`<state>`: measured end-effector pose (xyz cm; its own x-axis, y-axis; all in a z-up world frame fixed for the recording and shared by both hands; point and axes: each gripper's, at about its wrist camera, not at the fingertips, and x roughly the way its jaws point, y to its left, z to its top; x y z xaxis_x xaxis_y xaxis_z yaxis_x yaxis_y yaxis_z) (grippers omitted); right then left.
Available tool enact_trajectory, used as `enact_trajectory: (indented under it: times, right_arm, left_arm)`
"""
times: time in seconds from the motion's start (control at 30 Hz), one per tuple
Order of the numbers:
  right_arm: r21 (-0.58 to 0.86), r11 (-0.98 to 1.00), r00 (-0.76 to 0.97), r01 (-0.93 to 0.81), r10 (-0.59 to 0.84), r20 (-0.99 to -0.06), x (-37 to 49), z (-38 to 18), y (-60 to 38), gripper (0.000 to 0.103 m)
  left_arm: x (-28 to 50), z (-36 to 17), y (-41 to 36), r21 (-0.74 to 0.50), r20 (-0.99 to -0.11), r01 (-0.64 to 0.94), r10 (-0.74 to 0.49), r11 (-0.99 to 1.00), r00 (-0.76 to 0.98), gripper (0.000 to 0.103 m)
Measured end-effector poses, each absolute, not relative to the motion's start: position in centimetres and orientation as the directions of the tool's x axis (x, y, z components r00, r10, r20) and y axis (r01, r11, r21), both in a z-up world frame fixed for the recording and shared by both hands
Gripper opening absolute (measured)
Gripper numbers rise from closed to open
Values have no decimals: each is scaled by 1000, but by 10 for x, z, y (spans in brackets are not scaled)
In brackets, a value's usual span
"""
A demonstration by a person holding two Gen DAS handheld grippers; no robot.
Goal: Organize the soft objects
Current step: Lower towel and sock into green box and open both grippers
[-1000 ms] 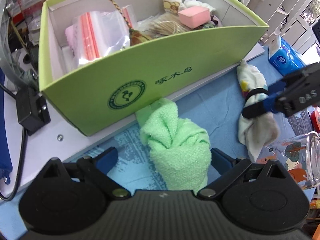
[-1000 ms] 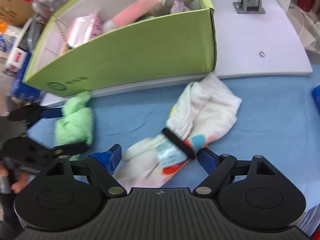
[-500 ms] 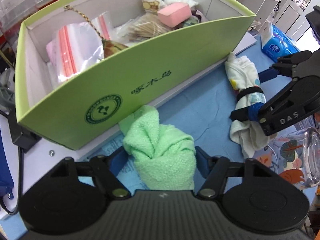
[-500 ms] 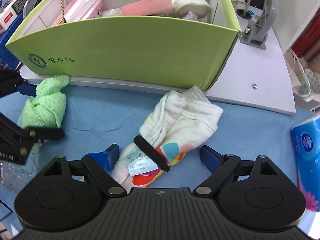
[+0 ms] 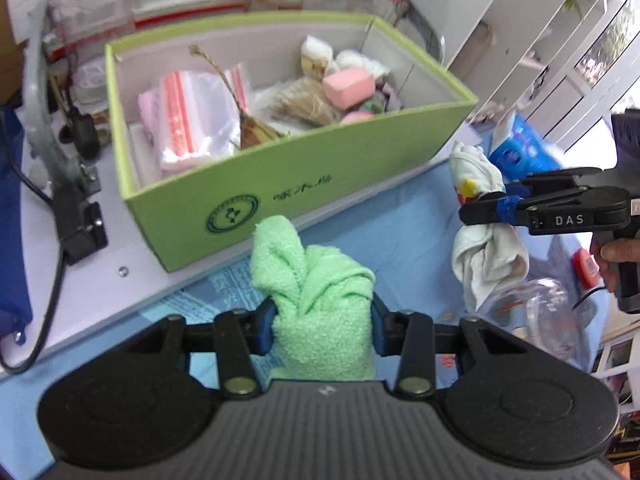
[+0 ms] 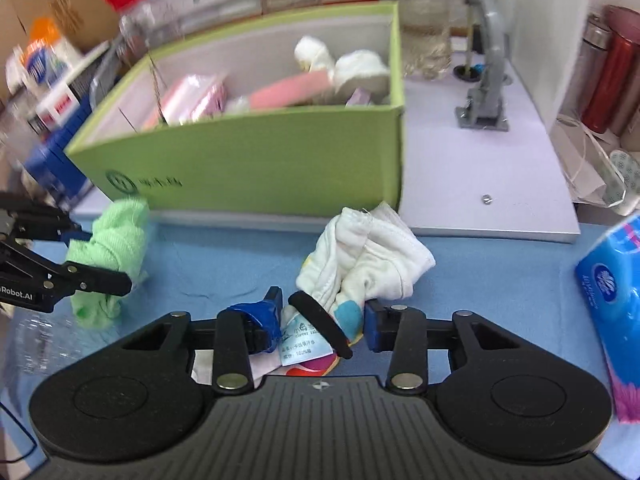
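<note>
- Green terry towel (image 5: 320,296), rolled up, sits between the left gripper (image 5: 322,322) fingers, which are closing on its lower half; its long axis points forward, toward the box.
- White printed cloth (image 6: 368,264), banded with a black tie, is pinched tight in the right gripper (image 6: 324,326).
- Both bundles hang just above the blue worktop (image 6: 480,272).
- Lime cardboard box (image 5: 304,176) lies ahead of and beyond both grippers; each tilts steeply downward, neither clearly nearer.
</note>
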<state>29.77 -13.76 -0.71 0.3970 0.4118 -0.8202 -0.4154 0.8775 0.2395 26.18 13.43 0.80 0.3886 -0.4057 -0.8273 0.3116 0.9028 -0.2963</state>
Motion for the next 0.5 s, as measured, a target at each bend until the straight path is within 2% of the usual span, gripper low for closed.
enact_trajectory:
  times: [0.13,0.33,0.4,0.5]
  right_arm:
    - [305,860,467,-409,484,-740,279,33,-165,24]
    - [347,832,592,-434,553,-586,310,100,-165,25]
    - [347,829,615,-440,559,-556,333,112,-152,25]
    - [338,829,613,-446,558,-560,370,111,-129,25]
  left_arm:
    - [251,47,151,-348,-770,309,-458,885,445,42]
    - [285,107,156,-333,-711,275,-432,902,556,42]
    - [305,118,150,-311,-714,253,-401,916,573,42]
    - [339,123,141,-281,-729,237,-367,930,578,42]
